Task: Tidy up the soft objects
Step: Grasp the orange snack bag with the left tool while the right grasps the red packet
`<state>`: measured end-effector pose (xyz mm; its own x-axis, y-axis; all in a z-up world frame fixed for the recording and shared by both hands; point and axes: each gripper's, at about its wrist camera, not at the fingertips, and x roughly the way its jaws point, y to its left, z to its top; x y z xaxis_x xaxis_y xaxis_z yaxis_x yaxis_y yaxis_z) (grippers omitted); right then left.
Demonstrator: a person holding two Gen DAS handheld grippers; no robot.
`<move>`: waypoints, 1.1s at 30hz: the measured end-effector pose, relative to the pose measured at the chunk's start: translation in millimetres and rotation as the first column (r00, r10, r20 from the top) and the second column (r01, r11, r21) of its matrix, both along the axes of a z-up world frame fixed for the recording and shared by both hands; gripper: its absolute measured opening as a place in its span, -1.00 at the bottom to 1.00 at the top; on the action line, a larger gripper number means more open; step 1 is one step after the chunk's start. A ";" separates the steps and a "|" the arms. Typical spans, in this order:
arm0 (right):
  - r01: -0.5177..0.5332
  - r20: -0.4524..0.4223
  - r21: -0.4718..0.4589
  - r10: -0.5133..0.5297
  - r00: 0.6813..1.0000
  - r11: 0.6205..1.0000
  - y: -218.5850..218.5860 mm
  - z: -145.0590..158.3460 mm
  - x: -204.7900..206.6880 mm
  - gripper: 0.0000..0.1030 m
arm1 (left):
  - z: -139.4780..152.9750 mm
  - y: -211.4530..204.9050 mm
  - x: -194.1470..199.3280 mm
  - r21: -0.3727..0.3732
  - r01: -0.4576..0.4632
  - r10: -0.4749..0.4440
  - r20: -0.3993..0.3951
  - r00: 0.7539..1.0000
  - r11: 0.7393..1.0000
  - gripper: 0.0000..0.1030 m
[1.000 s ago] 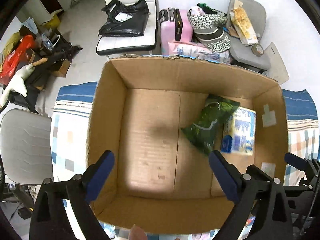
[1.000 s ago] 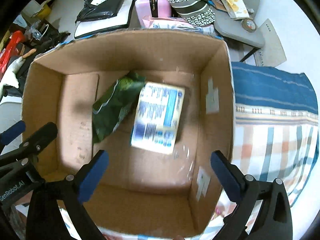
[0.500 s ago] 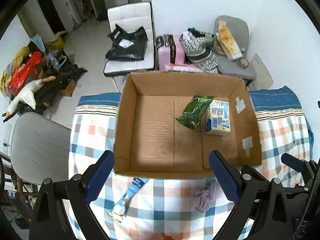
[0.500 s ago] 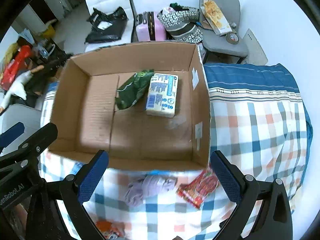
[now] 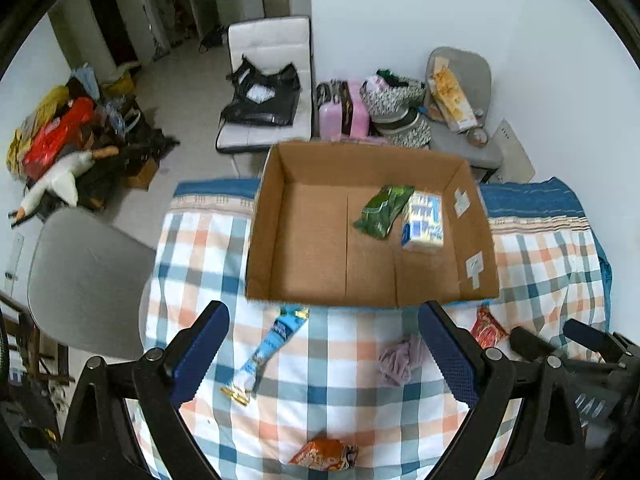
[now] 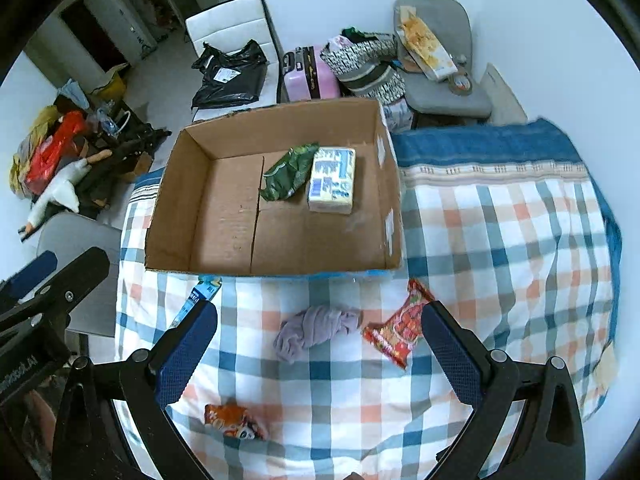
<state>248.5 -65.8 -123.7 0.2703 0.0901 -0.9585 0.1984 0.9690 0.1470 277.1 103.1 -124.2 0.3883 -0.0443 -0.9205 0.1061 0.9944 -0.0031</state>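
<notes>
Beyond both pairs of fingers an open brown cardboard box (image 6: 280, 200) stands on the blue, orange and white checked cloth (image 6: 500, 240), its near wall rising between the fingers and the two things inside: a crumpled green foil packet (image 6: 290, 172) touching a white and blue wrapped tissue pack (image 6: 332, 186) at the far right of the floor. The right gripper (image 6: 318, 354) is spread wide and empty; a crumpled lilac cloth (image 6: 316, 330) lies between its fingers, a red snack packet (image 6: 400, 326) just inside the right one, an orange snack packet (image 6: 232, 420) nearer. The left gripper (image 5: 324, 352) is likewise released, a long light-blue sachet (image 5: 268, 354) just inside its left finger
</notes>
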 end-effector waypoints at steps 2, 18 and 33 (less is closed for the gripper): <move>0.043 -0.032 0.031 -0.042 0.999 0.999 -14.6 -10.1 -4.3 1.00 | -19.5 5.3 -0.8 0.003 -0.031 0.031 -0.043 0.999 1.000 0.88; 0.450 -0.395 0.038 -0.400 0.827 0.892 -110.6 -224.3 -11.3 0.89 | -180.0 60.7 4.4 0.114 -0.114 0.147 -0.340 0.929 0.987 0.88; 0.330 -0.464 0.058 -0.267 0.845 0.942 -68.0 -227.3 -49.8 -0.02 | -188.1 73.6 -27.1 0.026 -0.041 0.048 -0.465 0.884 0.999 0.88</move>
